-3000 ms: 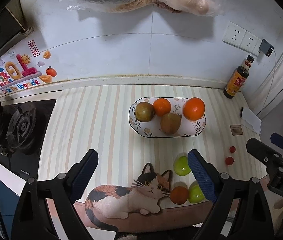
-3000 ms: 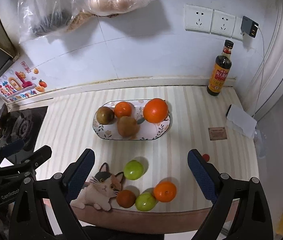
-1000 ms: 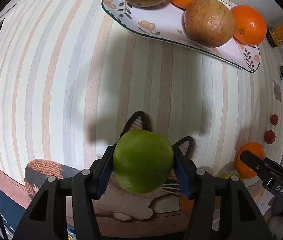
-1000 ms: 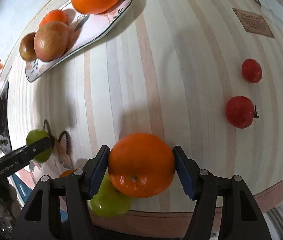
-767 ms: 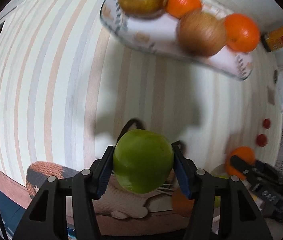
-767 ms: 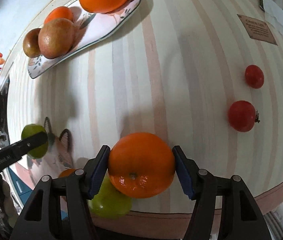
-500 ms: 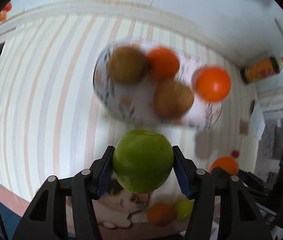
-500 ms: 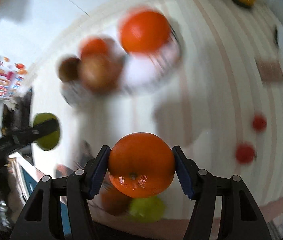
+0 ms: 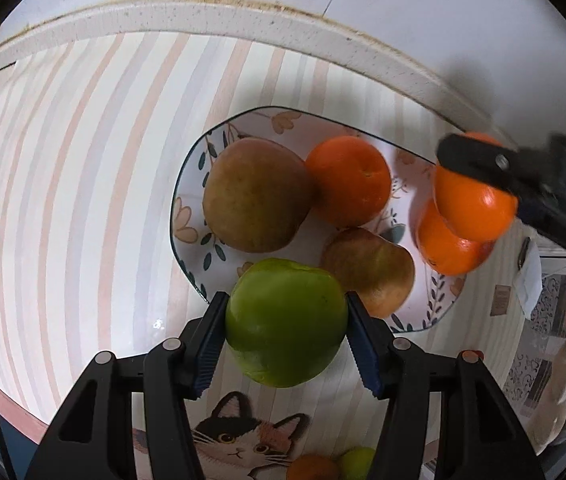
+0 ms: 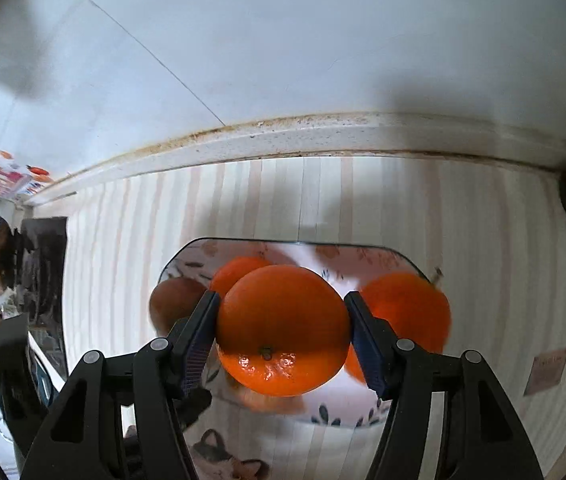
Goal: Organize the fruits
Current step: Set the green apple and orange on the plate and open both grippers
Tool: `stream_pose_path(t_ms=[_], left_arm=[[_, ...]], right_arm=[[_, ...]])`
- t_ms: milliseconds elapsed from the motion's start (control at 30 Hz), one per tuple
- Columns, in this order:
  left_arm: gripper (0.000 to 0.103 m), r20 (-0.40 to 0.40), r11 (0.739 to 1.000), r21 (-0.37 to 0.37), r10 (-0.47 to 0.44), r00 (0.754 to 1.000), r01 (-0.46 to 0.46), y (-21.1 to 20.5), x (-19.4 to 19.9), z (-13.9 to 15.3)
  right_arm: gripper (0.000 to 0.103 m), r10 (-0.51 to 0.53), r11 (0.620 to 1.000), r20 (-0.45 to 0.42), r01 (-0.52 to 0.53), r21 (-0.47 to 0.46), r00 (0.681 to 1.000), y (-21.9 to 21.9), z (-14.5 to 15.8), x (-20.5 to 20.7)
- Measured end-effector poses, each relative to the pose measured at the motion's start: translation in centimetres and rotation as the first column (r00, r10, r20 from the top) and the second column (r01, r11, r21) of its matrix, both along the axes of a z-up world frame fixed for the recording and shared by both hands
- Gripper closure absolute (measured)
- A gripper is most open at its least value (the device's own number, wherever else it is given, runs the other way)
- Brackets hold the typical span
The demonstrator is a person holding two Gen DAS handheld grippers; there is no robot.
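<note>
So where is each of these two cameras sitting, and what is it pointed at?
Left wrist: rides on the left gripper, looking down along its jaws at the green fruit they clamp, above the plate; the right gripper shows too.
Right wrist: rides on the right gripper, facing the wall; its jaws clamp an orange.
Shared: the plate and that orange.

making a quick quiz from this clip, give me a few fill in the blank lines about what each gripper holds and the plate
The left gripper is shut on a ____ apple.
The right gripper is shut on an ____.
Both fruits are held above the floral ____.
Lying on it are two brown fruits and ____ oranges.

Missing words: green; orange; plate; two
</note>
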State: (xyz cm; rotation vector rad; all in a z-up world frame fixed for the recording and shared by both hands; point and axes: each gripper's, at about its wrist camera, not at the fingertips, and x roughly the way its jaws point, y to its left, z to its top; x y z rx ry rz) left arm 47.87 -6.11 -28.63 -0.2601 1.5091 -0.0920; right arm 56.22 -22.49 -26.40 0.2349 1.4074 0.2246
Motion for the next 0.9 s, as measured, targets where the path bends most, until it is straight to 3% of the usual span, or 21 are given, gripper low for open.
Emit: stream_pose_path(t_ms=[100, 133, 167, 200, 233, 300, 367, 600, 767, 900], left_arm=[[0.048, -0.026, 1.0, 0.022, 0.0, 1.0, 0.001, 0.0, 0.0, -0.6], [0.043, -0.026, 1.0, 0.026, 0.005, 1.0, -0.004, -0.1, 0.0, -0.7], [0.02, -0.01, 1.0, 0.024, 0.01, 1.0, -0.01, 0.0, -0.1, -0.5], [0.008, 0.009, 1.0, 0.025, 0.015, 1.0, -0.015, 0.0, -0.1, -0.2], [0.008, 0.028, 0.999, 0.025, 0.021, 0.999, -0.022, 0.1, 0.0, 0.1], [0.008, 0.043, 1.0, 0.016, 0.022, 0.999, -0.023, 0.1, 0.0, 0.4], [0.008, 0.056, 0.999, 0.02, 0.026, 0.998, -0.027, 0.1, 0.0, 0.8], [0.008, 0.106, 0.997, 0.071, 0.022, 0.994, -0.029, 1.1, -1.3, 2.8], [0.008, 0.153, 0.984, 0.178, -0.001, 0.988, -0.027, 2.0, -2.9, 4.1], [0.008, 0.173, 0.978, 0.205, -0.003, 0.985, -0.033, 2.7, -4.8, 4.9]], right_arm=[[0.037, 0.007, 1.0, -0.062, -0.008, -0.005, 0.998, 0.5, -1.8, 1.6], [0.036, 0.004, 1.0, -0.098, -0.005, -0.006, 0.995, 0.3, -2.5, 2.1], [0.035, 0.003, 1.0, -0.117, -0.004, -0.002, 0.993, 0.2, -2.9, 2.2], [0.024, 0.007, 1.0, -0.11, -0.006, 0.014, 0.994, 0.1, -2.8, 2.3], [0.015, 0.012, 0.999, -0.115, -0.007, 0.039, 0.993, 0.2, -2.7, 2.3], [0.008, 0.013, 0.999, -0.12, -0.009, 0.04, 0.993, 0.3, -2.6, 2.1], [0.008, 0.036, 0.999, -0.087, -0.037, -0.015, 0.996, 0.5, -1.9, 1.9], [0.007, 0.037, 0.997, -0.024, -0.039, -0.073, 0.999, 0.0, 0.4, 0.0], [0.007, 0.018, 0.988, 0.056, -0.009, -0.154, 0.998, -1.7, 2.5, -4.1], [0.007, -0.008, 0.981, 0.085, 0.024, -0.191, 0.996, -2.9, 3.4, -7.8]])
